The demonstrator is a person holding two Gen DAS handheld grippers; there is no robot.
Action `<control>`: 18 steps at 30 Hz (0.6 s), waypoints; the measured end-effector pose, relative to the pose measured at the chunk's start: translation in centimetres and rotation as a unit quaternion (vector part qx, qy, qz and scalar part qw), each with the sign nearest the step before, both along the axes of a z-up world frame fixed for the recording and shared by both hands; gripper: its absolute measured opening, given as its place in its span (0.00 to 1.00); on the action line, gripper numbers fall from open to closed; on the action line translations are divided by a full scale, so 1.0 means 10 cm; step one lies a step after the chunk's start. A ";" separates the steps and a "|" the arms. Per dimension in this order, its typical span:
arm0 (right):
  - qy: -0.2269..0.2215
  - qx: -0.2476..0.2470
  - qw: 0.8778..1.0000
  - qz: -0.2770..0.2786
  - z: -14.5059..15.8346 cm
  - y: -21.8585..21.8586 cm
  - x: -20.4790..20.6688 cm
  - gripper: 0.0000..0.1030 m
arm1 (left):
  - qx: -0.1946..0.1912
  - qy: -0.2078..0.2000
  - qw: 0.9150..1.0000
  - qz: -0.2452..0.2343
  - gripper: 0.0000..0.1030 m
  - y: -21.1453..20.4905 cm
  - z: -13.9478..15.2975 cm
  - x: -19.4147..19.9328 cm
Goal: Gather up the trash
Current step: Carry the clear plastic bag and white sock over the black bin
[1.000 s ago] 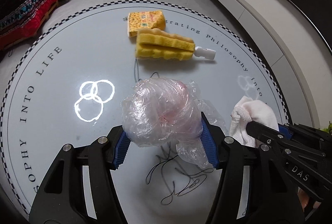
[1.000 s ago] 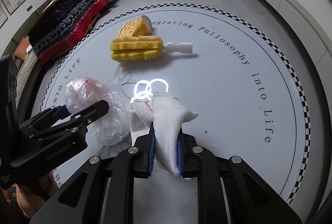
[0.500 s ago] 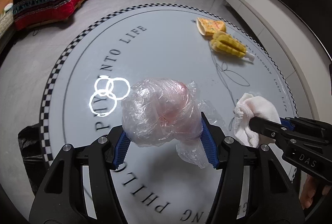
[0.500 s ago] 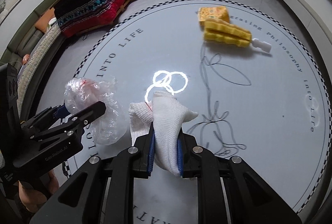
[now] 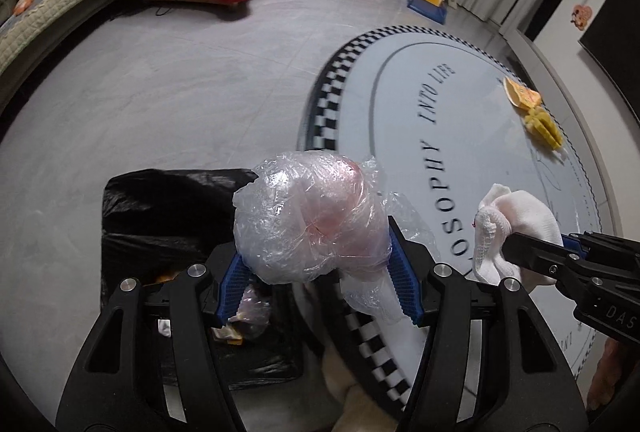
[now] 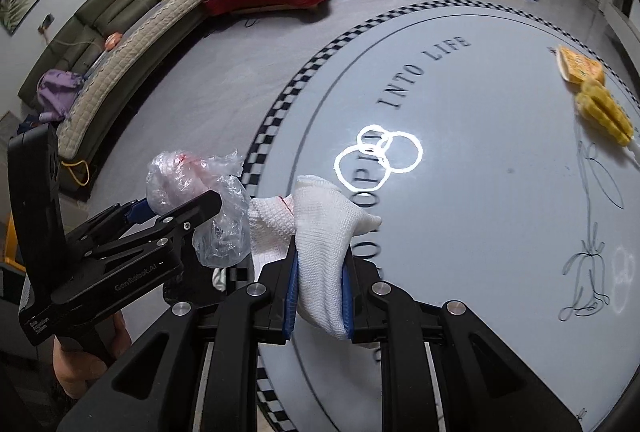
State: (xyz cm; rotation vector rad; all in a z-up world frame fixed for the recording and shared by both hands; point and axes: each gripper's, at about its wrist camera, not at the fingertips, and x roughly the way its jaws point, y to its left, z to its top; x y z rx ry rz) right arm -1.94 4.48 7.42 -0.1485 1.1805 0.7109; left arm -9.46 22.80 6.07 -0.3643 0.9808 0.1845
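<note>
Trash bag point(image 5: 160, 208) is now swinging into view at seven o'clock as I am carrying both loads off the round mat point(image 5: 500, 136). Left gripper point(image 5: 316, 272) is clamping the crumpled plastic wrap point(image 5: 308, 220), right gripper point(image 6: 320, 288) pinching the white glove point(image 6: 324, 232); drop-off looks close.

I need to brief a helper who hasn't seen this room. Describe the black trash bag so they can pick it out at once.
Start at the big round grey rug with the checkered border and lettering. Just off its near edge, on the bare grey floor, sits the black trash bag, open, with scraps inside. It is the only glossy black, crumpled thing down there, lying under the plastic wrap bundle in the left gripper.
</note>
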 end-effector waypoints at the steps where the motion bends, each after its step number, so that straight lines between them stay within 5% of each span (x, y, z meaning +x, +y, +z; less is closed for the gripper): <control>1: 0.000 0.000 1.000 0.008 -0.01 0.10 -0.05 0.18 | 0.000 0.002 1.000 0.011 0.58 0.10 -0.01 -0.08; 15: 0.033 0.001 0.992 0.119 -0.31 1.32 -0.59 0.19 | 0.006 0.046 0.988 0.144 0.60 1.25 -0.43 -1.04; 17: 0.032 -0.006 0.993 0.109 -0.36 1.45 -0.55 0.37 | 0.014 0.058 0.986 0.153 0.76 1.35 -0.49 -1.12; 18: 0.027 -0.010 0.995 0.097 -0.37 1.49 -0.51 0.62 | 0.022 0.067 0.985 0.159 0.85 1.39 -0.51 -1.13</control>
